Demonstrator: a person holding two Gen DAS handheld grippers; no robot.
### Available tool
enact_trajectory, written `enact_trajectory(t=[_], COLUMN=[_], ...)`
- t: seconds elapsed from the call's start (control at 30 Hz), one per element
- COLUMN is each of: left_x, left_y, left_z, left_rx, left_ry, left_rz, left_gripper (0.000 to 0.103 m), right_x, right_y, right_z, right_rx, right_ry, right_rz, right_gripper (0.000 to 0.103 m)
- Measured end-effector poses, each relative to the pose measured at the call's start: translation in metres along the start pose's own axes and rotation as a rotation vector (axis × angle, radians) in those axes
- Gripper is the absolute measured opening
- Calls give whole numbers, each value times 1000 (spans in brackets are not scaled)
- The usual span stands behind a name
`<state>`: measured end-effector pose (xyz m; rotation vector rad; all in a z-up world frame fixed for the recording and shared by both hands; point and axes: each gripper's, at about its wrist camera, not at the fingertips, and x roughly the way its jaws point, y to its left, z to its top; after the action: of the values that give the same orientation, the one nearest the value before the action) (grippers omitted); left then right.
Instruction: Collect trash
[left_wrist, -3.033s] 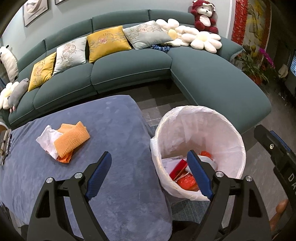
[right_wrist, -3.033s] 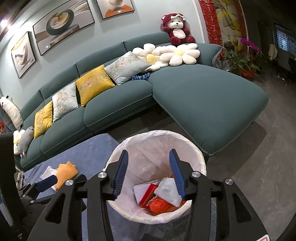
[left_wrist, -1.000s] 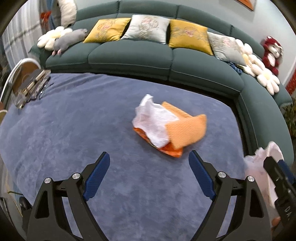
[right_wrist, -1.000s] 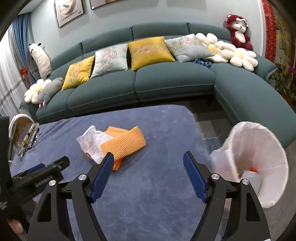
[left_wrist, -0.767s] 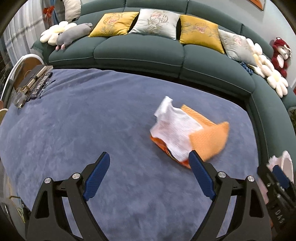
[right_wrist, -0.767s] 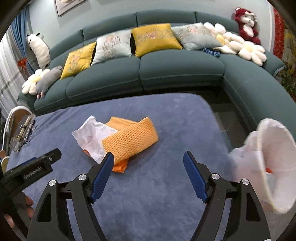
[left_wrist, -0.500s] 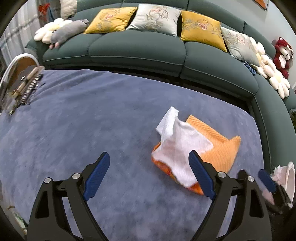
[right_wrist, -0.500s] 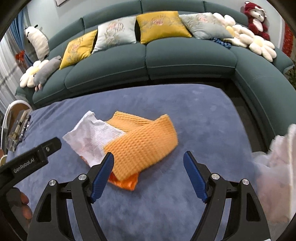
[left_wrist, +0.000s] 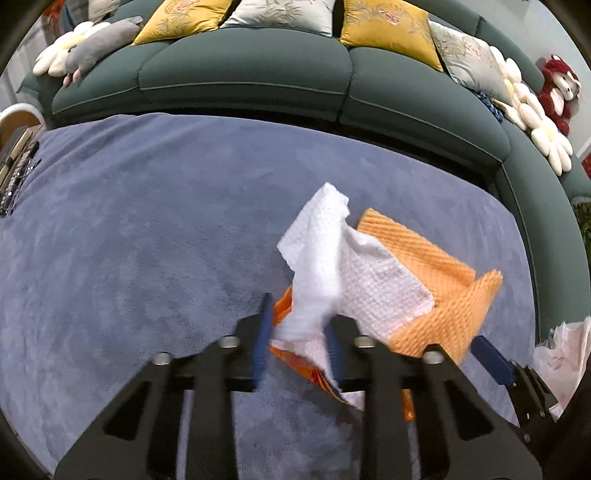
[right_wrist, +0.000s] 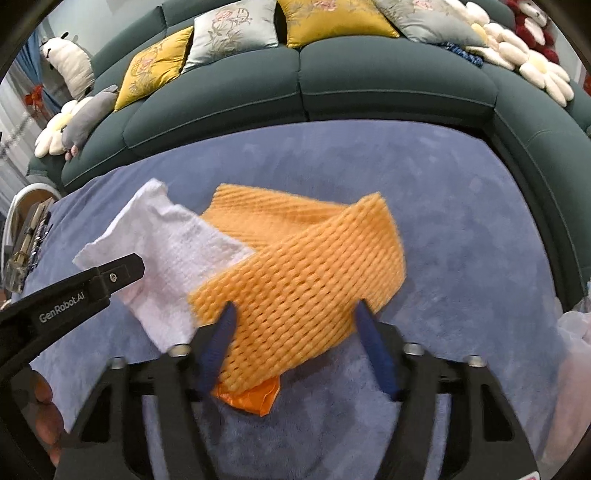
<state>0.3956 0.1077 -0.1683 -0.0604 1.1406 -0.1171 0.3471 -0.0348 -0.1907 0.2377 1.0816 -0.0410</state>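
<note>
A white paper towel (left_wrist: 332, 266), an orange foam net (left_wrist: 443, 295) and an orange wrapper (left_wrist: 314, 373) under them lie piled on the blue-grey table cover (left_wrist: 147, 240). My left gripper (left_wrist: 297, 343) is closed on the near end of the paper towel. In the right wrist view, my right gripper (right_wrist: 295, 332) has its jaws around the near part of the foam net (right_wrist: 303, 266), still partly apart. The towel (right_wrist: 173, 251) lies left of the net there, and the wrapper (right_wrist: 251, 398) peeks out below.
A dark green sofa (left_wrist: 258, 74) with cushions curves behind the table. The white bin bag's rim (left_wrist: 565, 354) shows at the far right edge. Small objects (left_wrist: 14, 166) lie at the table's left edge.
Both grippers moved forward and down onto the pile. The left jaws closed from wide open onto the paper towel. The right jaws narrowed around the foam net.
</note>
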Motion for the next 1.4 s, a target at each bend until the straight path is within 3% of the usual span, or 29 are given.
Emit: enact_trajectory(t=[0.1, 0.17, 0.2, 0.37, 0.7, 0.8, 0.87, 1.07, 1.4], left_x=[-4, -9, -13, -38, -97, -105, -106, -100, -75], left_y=[-3, -2, -2, 0, 5, 11, 18, 45, 71], left_z=[-6, -11, -14, -25, -71, -90, -98, -103, -93], left_rx=[25, 30, 29, 21, -25, -45, -62, -98, -127], left_ry=[-13, -21, -26, -54, -99, -88, -77, -57, -26], left_rz=[6, 10, 12, 9, -22, -14, -4, 46, 58], left_gripper=[7, 5, 4, 2, 1, 1, 1, 2, 2], right_x=[-1, -4, -7, -29, -96, -102, -105, -90, -14], right_y=[2, 5, 7, 3, -35, -35, -34, -15, -13], right_z=[-3, -4, -6, -15, -46, -47, -47, -37, -15], right_rx=[-29, -50, -68, -90, -14, -3, 11, 12, 142], right_ry=[3, 7, 8, -14, -60, -62, -67, -72, 45], right_rz=[26, 36, 33, 36, 63, 66, 72, 73, 106], right_gripper=[28, 5, 1, 1, 1, 6, 25, 58, 61])
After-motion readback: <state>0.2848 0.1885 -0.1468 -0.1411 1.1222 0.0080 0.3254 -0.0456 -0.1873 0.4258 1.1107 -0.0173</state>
